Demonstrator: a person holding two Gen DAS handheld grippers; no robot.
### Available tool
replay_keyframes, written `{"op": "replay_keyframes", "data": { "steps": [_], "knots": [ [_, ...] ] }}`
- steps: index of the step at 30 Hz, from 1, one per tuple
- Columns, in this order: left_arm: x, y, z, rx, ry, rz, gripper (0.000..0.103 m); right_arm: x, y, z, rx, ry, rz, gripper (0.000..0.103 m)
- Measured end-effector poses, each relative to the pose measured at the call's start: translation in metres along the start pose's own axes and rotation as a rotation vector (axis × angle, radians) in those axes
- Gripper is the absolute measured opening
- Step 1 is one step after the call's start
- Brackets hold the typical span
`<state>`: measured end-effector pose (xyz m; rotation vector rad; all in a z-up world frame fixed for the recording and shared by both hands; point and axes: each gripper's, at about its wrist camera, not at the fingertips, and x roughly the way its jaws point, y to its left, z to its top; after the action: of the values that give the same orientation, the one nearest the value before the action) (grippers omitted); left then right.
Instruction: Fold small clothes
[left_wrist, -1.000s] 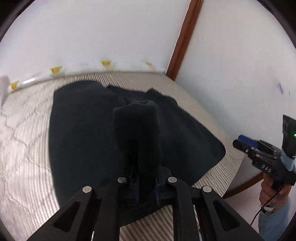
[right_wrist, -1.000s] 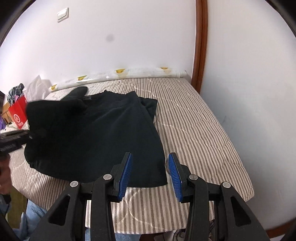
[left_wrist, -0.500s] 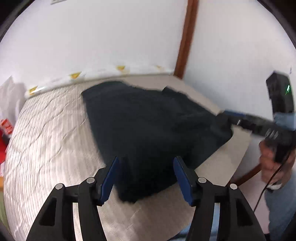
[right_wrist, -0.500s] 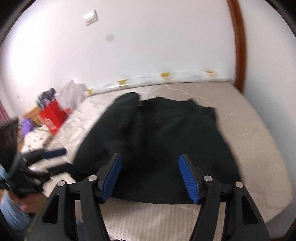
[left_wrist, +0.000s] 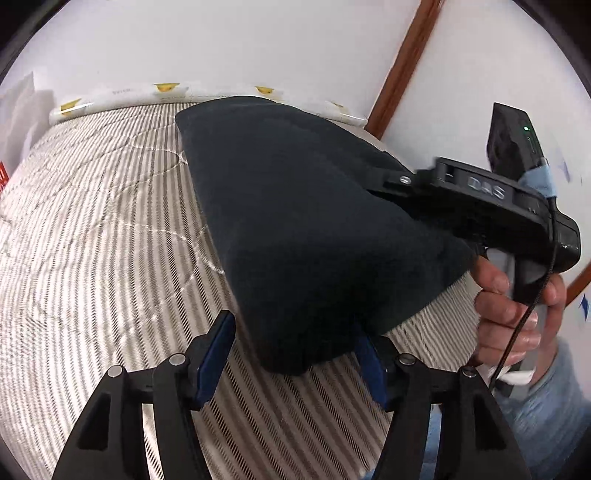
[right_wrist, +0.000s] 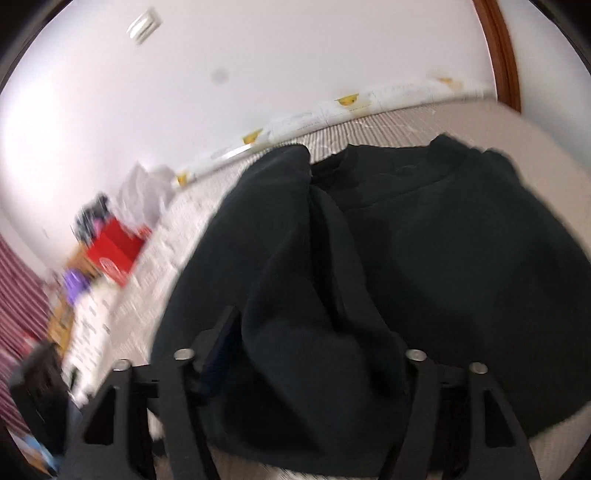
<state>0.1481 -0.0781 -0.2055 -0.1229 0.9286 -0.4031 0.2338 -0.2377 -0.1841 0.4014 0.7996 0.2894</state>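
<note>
Here, dark garment (left_wrist: 303, 221) lies bunched — folds mounded on striped mattress (left_wrist: 92, 236).

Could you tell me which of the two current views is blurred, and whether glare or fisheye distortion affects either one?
Right wrist view: motion-blurred, worst on the left where the red box smears; the dark garment keeps few details. Left wrist view: sharp, stripes on the bed cover crisp but bowed by the fisheye; the wall is bright, without harsh glare.
</note>
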Motion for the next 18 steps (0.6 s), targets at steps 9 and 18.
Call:
{"op": "replay_keyframes", "data": {
  "steps": [9, 18],
  "knots": [
    [0.021, -0.028, 0.01, 0.049, 0.021, 0.04, 0.061, -0.065, -0.012, 0.021, -0.177, -0.211, -0.148, 0.015],
    [0.046, -0.083, 0.015, 0.199, 0.04, 0.057, 0.061, -0.123, -0.112, 0.02, -0.096, -0.302, -0.408, 0.014]
  ]
}}
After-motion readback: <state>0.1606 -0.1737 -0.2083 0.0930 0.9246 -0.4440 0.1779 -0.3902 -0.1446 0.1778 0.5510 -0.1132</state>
